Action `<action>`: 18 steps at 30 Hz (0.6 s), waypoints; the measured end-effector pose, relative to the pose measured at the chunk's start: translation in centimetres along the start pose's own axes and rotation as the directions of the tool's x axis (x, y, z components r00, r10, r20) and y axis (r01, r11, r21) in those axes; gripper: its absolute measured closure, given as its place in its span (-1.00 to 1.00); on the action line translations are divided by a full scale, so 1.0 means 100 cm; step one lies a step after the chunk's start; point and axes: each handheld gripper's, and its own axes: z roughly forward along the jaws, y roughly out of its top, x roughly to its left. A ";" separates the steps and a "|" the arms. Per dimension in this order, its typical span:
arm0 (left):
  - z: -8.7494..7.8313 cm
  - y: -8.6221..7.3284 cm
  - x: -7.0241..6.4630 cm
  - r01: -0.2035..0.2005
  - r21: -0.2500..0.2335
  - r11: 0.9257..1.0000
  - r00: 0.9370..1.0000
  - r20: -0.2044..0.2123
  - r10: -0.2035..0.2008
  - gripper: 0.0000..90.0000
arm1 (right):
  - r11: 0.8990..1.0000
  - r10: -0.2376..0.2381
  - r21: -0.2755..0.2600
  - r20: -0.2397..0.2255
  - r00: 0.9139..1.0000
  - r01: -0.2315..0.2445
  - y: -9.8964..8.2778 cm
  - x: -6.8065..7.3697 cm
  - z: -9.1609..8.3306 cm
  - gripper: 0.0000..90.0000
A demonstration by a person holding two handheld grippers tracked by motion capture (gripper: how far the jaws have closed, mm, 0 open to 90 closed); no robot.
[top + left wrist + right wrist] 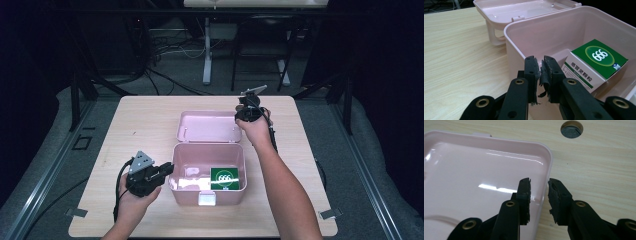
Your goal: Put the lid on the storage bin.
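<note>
Holding your left gripper (540, 65) against the left wall of the pink box (180, 187), you have its jaws nearly shut, with only a thin slit between the frayed black pads (532, 72); they seem to pinch the box's near rim, though the rim itself is hidden behind them, so I cannot tell for sure whether it is caught. Just past those jaws and to their right, inside the box, a green and white carton (594, 63) marked 666 lies tilted against the floor and far wall. Beyond the box, further along the same line, the open lid (529, 11) lies flat on the wooden table (456, 55), inner side up.

Your right gripper (539, 185) is over the lid's right edge, jaws parted a little. One pad stands over the inside of the lid (474, 170) and the other over the bare table (599, 170), with the lid's rim (547, 170) running between them. The rim is not touching either pad as far as can be seen, so nothing is held yet. Ahead of these jaws and slightly to their right, a round hole (571, 129) is cut through the tabletop.

From the high view, your left hand (135, 197) sits beside the box's left wall, and your right hand (256, 127) reaches forward past the box to the lid's right end
</note>
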 end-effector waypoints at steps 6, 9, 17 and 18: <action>0.000 0.000 0.000 0.001 -0.003 1.000 1.000 -0.002 -0.001 0.82 | 1.000 0.022 0.013 0.019 1.000 -0.022 0.001 -0.002 0.008 0.64; 0.000 0.000 0.000 0.002 -0.004 1.000 1.000 -0.002 -0.002 0.84 | 0.999 0.036 0.020 0.018 0.999 -0.036 0.002 -0.003 0.012 0.69; 0.000 0.000 0.001 0.002 -0.005 1.000 1.000 0.002 -0.002 0.85 | 0.998 0.049 0.041 0.019 0.999 -0.049 0.002 -0.003 0.022 0.75; 0.000 0.000 0.001 0.002 -0.006 1.000 1.000 0.001 -0.002 0.85 | 0.997 0.054 0.048 0.021 0.998 -0.055 0.002 -0.002 0.022 0.76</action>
